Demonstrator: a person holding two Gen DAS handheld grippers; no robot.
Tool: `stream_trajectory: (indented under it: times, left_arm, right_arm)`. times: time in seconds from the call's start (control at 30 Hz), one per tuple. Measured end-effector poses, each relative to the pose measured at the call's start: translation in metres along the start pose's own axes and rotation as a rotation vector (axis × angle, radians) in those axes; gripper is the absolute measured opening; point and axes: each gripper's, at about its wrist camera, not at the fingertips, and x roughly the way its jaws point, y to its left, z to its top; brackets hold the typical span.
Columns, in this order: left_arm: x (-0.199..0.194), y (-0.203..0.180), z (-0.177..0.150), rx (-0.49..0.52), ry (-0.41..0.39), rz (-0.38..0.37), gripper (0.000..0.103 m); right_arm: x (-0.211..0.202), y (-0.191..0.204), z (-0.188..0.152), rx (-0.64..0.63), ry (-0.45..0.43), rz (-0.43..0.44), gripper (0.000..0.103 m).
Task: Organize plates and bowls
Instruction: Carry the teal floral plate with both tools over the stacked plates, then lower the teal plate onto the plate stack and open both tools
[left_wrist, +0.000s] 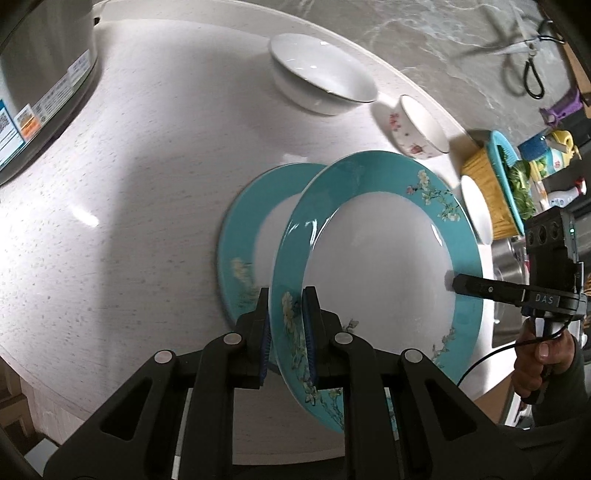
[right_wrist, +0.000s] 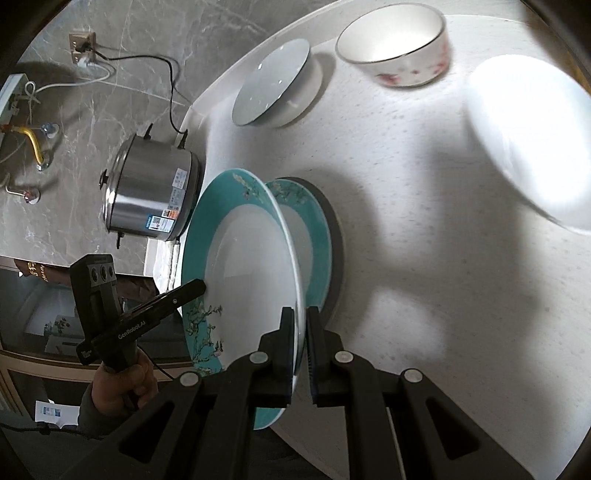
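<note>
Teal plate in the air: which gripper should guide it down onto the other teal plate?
Probably both: left gripper and right gripper each clamp opposite rims of the lifted plate above the lower plate.

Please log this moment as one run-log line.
left claw: shut on upper teal plate | right claw: shut on opposite rim | lower teal plate: on table

Both views are bright, with strong fisheye bending and dark corners. A glare patch washes out the tabletop at left in the left view. In the right view, the white bowl at upper right is blown out and smeared, and broad soft shadows cross the centre. Edges look slightly blurred.
</note>
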Motion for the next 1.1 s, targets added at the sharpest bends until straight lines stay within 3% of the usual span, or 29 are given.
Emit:
stream_trajectory:
  times: [0.2,0.47,0.7,1.1]
  left_arm:
    - [0.008,0.029,0.003,-0.003,0.008,0.011,0.014]
    - [0.022,0.031,0.008,0.033,0.018,0.031,0.015]
    - [0.031,0.019,0.013,0.055,0.005,0.056,0.015]
    - [0.039,-0.01,0.015,0.175,-0.014,0.152,0.018]
  right_arm:
    - [0.018,0.005,0.004,-0.008,0.002,-0.037,0.01]
    - [0.029,0.009,0.008,-0.017,-0.011,-0.105,0.01]
    - [0.039,0.017,0.007,-0.043,-0.022,-0.171,0.011]
    - [0.053,0.032,-0.001,-0.154,-0.039,-0.391,0.02]
